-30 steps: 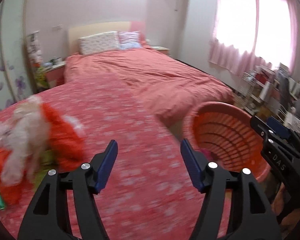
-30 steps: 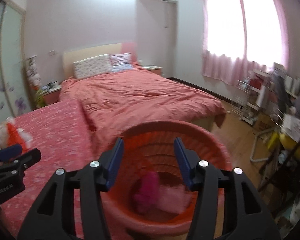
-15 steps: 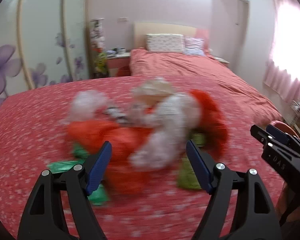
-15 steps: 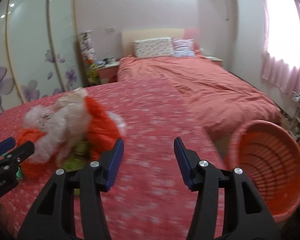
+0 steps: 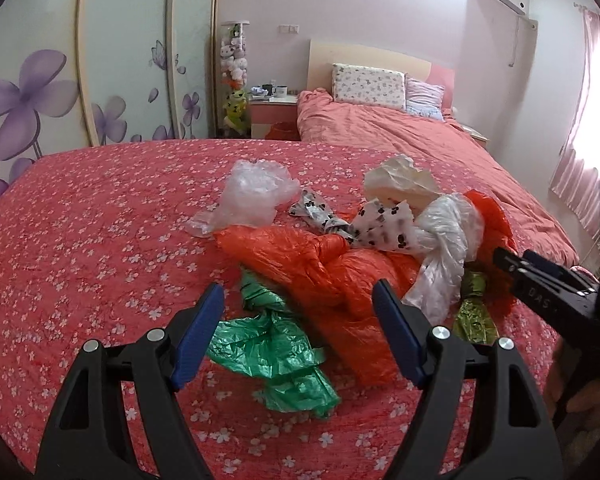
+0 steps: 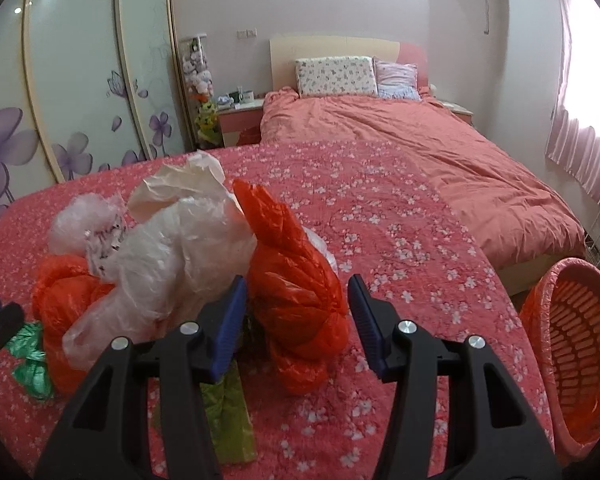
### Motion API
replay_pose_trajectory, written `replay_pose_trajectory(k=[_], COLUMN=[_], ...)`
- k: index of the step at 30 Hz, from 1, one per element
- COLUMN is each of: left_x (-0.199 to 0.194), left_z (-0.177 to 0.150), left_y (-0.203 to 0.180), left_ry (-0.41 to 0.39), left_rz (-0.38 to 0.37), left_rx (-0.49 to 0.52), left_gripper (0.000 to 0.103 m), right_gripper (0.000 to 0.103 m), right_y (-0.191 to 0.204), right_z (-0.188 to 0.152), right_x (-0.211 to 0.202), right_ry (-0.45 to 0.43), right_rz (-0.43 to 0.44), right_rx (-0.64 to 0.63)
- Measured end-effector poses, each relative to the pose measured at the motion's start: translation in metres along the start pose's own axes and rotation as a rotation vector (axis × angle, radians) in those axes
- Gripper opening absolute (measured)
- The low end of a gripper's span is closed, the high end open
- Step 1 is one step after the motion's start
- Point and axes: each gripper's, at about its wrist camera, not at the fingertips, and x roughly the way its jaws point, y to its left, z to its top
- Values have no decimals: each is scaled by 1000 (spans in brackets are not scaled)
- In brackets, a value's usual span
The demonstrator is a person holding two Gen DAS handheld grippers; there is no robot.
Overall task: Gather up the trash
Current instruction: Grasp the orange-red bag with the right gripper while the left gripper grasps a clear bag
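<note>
A heap of crumpled plastic bags lies on the red flowered bedspread [image 5: 80, 240]. It holds a large orange bag [image 5: 324, 272], a green bag [image 5: 276, 352], a clear bag [image 5: 256, 192], white bags [image 5: 444, 248] and a spotted one [image 5: 380, 220]. My left gripper [image 5: 298, 336] is open, just above the green bag and the orange bag's near edge. My right gripper [image 6: 296, 320] is open, its jaws on either side of an upright orange bag [image 6: 296, 280]. The white bag [image 6: 172, 248] stands left of it. The right gripper also shows in the left wrist view [image 5: 540, 288].
An orange plastic basket [image 6: 576, 344] stands on the floor off the bed's right edge. A second bed with a pink duvet [image 6: 420, 148] lies behind. Sliding wardrobe doors [image 5: 100, 60] line the left wall. A nightstand [image 5: 272, 116] sits between.
Both grippers have swung left from the basket to the bag heap and moved closer to it. Both stay open and empty.
</note>
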Motion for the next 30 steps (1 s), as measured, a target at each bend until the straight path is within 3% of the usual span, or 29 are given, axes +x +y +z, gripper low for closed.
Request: replay_pose_trajectory(k=[2, 4, 7, 14, 22, 30], left_x=[0, -1, -2, 1, 25, 71], left_z=[2, 3, 6, 16, 37, 40], left_y=[2, -1, -7, -37, -101, -122], left_ry=[0, -3, -6, -6, 18, 97], left_rz=[-10, -17, -34, -85, -156, -68], left_rx=[-2, 1, 9, 41, 119, 183], left_gripper=[76, 76, 76, 76, 75, 76], right_gripper=[51, 38, 32, 31, 31, 31], right_y=[0, -2, -6, -35, -73, -88], right_z=[-3, -3, -3, -5, -15, -24], right_x=[4, 5, 1, -20, -38, -40], right_ry=[13, 25, 12, -24, -33, -22], right_rz=[-2, 2, 5, -21, -53, -49], right_rx=[6, 17, 26, 68, 129, 146])
